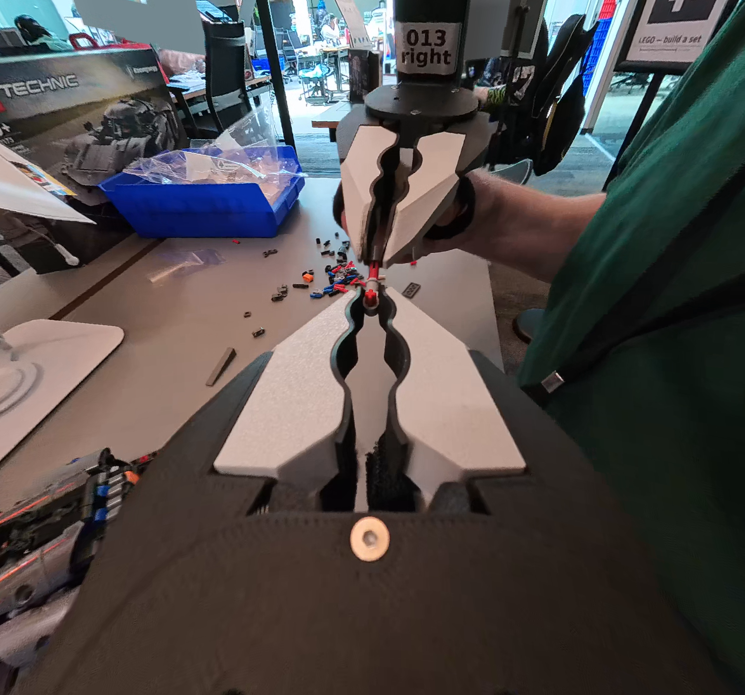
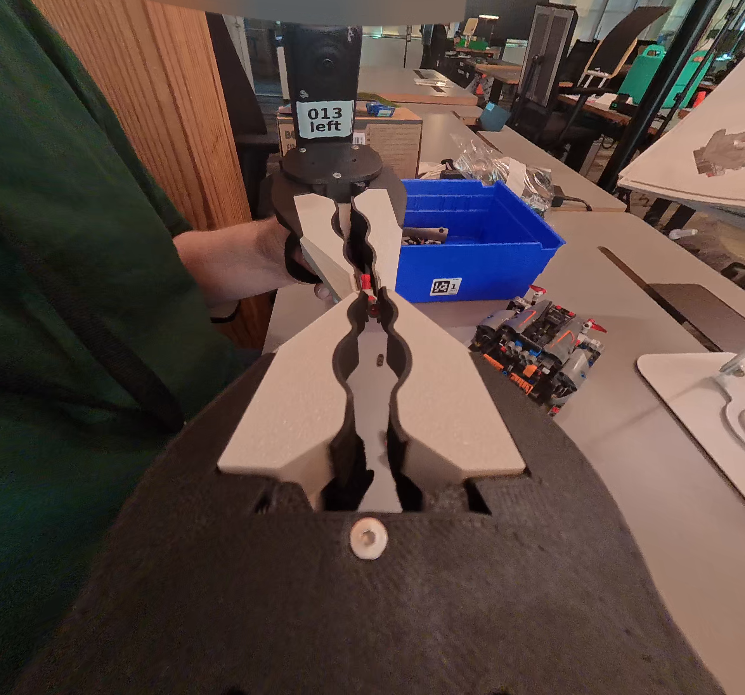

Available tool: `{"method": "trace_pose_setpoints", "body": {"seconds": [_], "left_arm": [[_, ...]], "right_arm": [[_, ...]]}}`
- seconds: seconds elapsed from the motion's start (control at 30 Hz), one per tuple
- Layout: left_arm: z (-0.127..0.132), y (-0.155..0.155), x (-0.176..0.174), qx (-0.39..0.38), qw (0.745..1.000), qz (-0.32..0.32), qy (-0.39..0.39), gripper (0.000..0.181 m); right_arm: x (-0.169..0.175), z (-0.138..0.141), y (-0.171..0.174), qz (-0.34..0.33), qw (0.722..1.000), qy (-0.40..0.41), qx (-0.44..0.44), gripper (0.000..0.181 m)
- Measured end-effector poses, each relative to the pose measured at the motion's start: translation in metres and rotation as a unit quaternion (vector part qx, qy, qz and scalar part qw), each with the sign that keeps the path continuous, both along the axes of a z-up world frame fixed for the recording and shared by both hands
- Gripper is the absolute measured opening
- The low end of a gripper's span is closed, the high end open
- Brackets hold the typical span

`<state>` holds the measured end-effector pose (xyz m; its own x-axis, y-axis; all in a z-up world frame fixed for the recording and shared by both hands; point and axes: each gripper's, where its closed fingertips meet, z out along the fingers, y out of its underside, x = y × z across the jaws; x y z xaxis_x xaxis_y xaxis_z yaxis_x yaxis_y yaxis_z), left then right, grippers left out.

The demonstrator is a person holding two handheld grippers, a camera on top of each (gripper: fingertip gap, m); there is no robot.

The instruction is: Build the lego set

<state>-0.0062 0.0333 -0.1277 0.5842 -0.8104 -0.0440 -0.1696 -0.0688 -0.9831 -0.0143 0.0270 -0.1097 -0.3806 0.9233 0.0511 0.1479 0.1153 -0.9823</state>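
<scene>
Both grippers are pinched onto the same little red axle piece (image 1: 373,278), left gripper (image 1: 371,301) and right gripper (image 1: 373,262) tip to tip above the table (image 1: 181,312). Loose pieces (image 1: 330,276) lie at 11 o'clock from the tips, and the half-built model (image 2: 540,347) sits at 3 o'clock in the right wrist view.

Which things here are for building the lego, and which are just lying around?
For the job:
left hand-held gripper
right hand-held gripper
red axle piece
loose lego bits
half-built model

Lying about:
blue bin
set box
plastic bags

At the upper right of my left view I see a black-and-white marker sign (image 1: 685,2). Office chairs (image 1: 225,71) stand upper centre. My right view shows a wooden panel (image 2: 161,111) upper left.
</scene>
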Motion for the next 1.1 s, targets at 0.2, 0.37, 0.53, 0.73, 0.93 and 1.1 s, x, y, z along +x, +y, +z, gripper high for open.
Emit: {"method": "trace_pose_setpoints", "body": {"seconds": [0.2, 0.37, 0.53, 0.73, 0.93, 1.1], "left_arm": [[0.005, 0.002, -0.004, 0.011, 0.999, 0.004, 0.030, 0.004], [0.009, 0.004, -0.001, 0.018, 1.000, 0.000, 0.024, 0.004], [0.013, 0.004, -0.002, 0.023, 1.000, -0.002, 0.021, 0.004], [0.012, 0.003, 0.000, 0.022, 0.999, -0.008, 0.022, 0.004], [0.009, 0.002, 0.002, 0.024, 0.999, -0.007, 0.036, 0.004], [0.004, 0.003, 0.002, 0.019, 0.999, -0.003, 0.051, 0.004]], "right_arm": [[-0.003, 0.004, 0.002, 0.012, 1.000, 0.002, 0.019, 0.005], [0.000, 0.007, 0.005, 0.015, 1.000, 0.007, 0.026, 0.007], [0.005, 0.010, 0.009, 0.017, 1.000, 0.009, 0.013, 0.010], [0.008, 0.009, 0.007, 0.021, 1.000, 0.002, 0.015, 0.005], [0.009, 0.006, 0.005, 0.026, 1.000, -0.004, 0.014, 0.005], [0.008, 0.002, 0.005, 0.026, 0.999, -0.008, 0.021, 0.005]]}}
